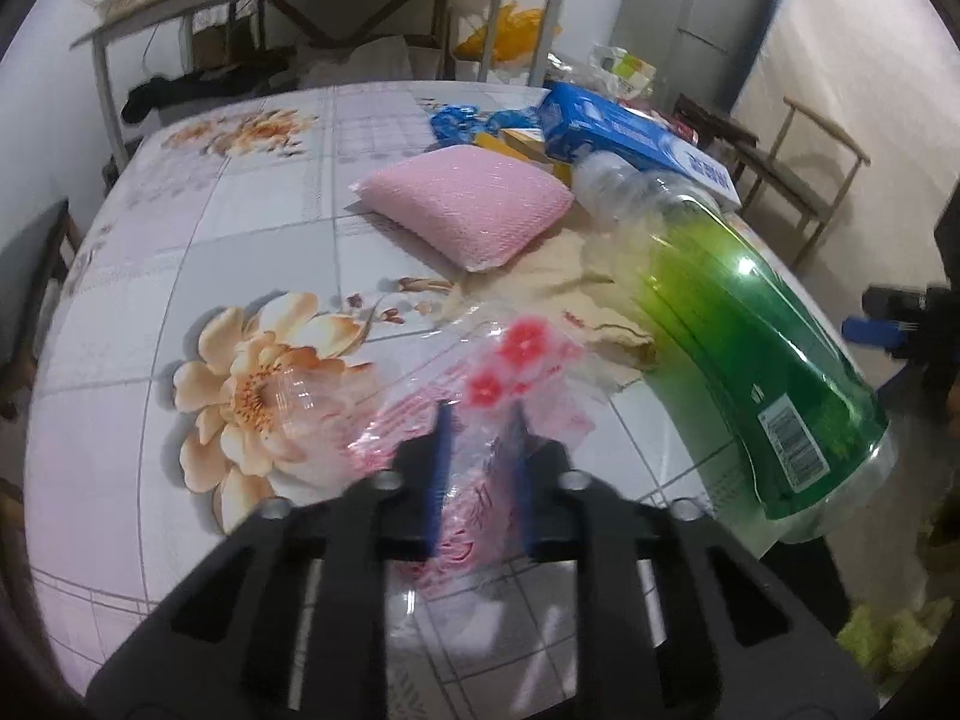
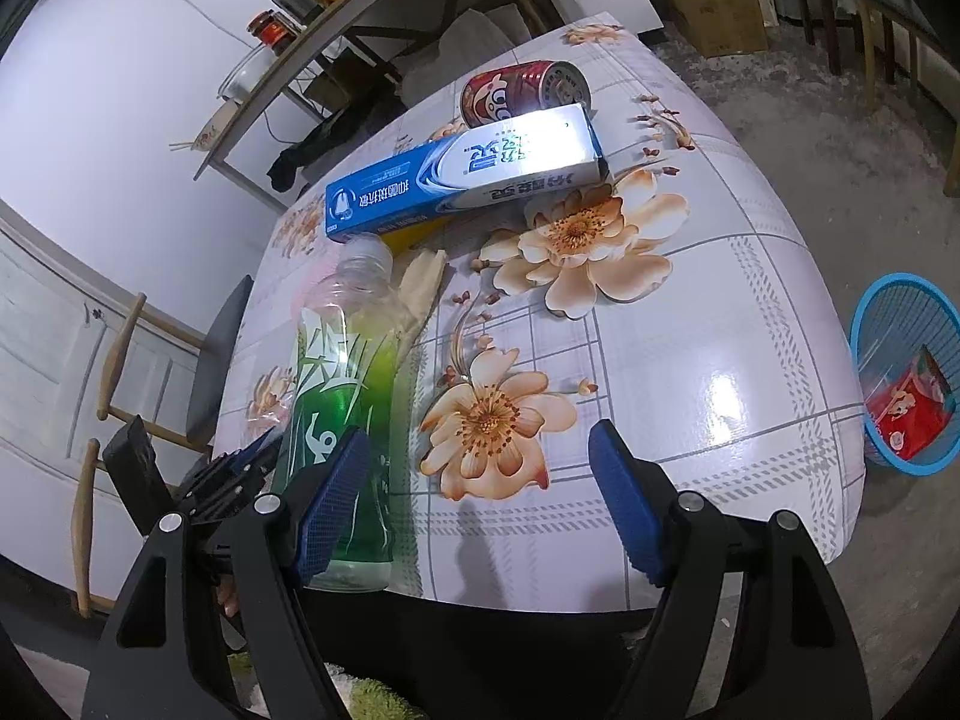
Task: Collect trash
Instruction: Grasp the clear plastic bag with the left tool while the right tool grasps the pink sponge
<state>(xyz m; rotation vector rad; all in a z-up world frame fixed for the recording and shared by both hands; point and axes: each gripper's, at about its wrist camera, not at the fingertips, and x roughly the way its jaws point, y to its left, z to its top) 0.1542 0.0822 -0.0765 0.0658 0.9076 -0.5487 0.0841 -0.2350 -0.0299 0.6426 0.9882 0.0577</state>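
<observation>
My left gripper [image 1: 480,438] is shut on a clear plastic wrapper [image 1: 522,354] printed with pink and red flowers, which lies crumpled on the floral table [image 1: 180,252]. To its right a green plastic bottle [image 1: 750,348] lies on its side over a beige paper scrap [image 1: 576,276]. In the right wrist view my right gripper [image 2: 477,450] stands open above the table's near edge with nothing between its fingers. The green bottle [image 2: 342,372] lies just beside its left finger. The left gripper [image 2: 222,474] shows low at the left there.
A pink sponge [image 1: 468,204], a blue toothpaste box [image 2: 462,180] and a red can [image 2: 522,90] lie further back on the table. A blue basket [image 2: 912,372] holding a red wrapper stands on the floor at the right. Chairs and a shelf table surround the table.
</observation>
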